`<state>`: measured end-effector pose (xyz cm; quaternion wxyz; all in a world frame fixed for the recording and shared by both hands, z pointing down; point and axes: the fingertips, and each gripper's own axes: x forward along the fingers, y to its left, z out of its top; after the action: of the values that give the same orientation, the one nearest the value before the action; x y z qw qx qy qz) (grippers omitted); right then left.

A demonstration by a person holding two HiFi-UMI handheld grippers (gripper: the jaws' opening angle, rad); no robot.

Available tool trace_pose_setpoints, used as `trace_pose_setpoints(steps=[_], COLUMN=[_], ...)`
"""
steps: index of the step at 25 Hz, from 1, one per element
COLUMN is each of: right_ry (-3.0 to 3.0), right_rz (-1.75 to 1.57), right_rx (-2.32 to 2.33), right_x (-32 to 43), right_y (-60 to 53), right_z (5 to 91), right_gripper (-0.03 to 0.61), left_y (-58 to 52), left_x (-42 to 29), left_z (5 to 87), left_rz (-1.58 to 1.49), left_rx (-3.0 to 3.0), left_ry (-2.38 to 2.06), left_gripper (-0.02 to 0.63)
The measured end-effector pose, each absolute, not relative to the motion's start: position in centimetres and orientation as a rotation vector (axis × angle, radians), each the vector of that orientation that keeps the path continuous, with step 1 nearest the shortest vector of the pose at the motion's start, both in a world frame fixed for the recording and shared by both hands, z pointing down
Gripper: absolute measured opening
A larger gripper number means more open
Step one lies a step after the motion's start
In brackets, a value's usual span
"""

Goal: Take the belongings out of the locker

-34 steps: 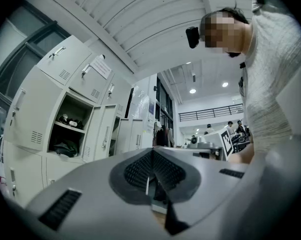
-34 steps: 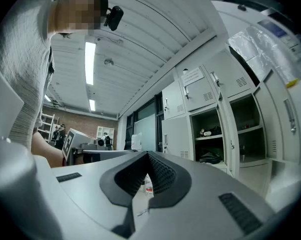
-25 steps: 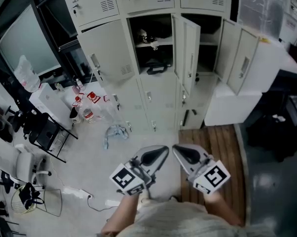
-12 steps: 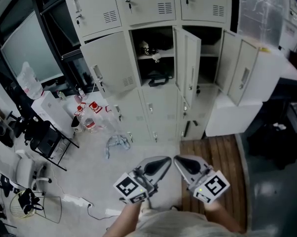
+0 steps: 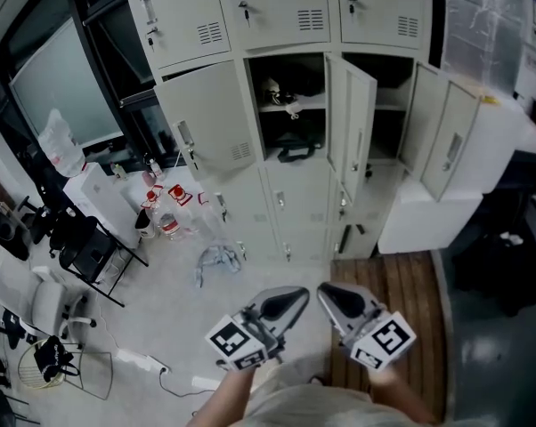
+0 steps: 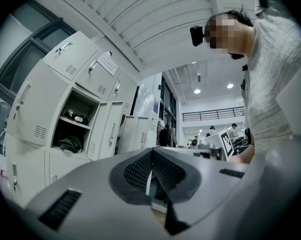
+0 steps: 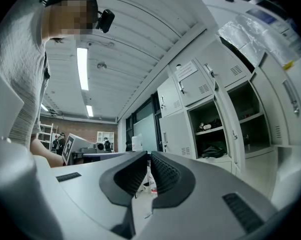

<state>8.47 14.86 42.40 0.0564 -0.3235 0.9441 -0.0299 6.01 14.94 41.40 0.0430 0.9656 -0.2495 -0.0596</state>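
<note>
Our left hand-held gripper (image 5: 290,296) and right hand-held gripper (image 5: 330,294) are pressed together, empty; we should spread 1 before reaching the black bag (image 5: 295,149) in the open locker (image 5: 355,114).

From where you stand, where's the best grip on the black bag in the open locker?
Likely the handle of the black bag: it sticks out at the front edge of the lower compartment. Come straight in through the open front.

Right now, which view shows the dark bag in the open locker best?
Head view. It looks straight into the open locker and shows the dark bag unobstructed, with its handle visible. The left gripper view shows the bag and the right gripper view shows it too, but small, side-on and off to one side above the jaws.
</note>
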Motion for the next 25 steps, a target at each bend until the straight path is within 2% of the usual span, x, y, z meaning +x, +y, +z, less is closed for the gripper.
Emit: trace_pose_setpoints(steps=[12,25], right_ry=[2.938,2.906], right_rz=[-0.063,-0.009], right_rx=[-1.018,-1.117], right_x=[4.8,0.3], right_y=[6.1,-6.7], right_z=[43.5,40.9], right_gripper=[0.003,0.003], left_y=[5.5,-6.9], left_x=[2.0,-2.7], left_z=[42.5,40.3], left_rz=[-0.187,-0.197], left_rx=[2.928,2.995], left_ry=[-0.797,-0.722], left_gripper=[0.003,0.003])
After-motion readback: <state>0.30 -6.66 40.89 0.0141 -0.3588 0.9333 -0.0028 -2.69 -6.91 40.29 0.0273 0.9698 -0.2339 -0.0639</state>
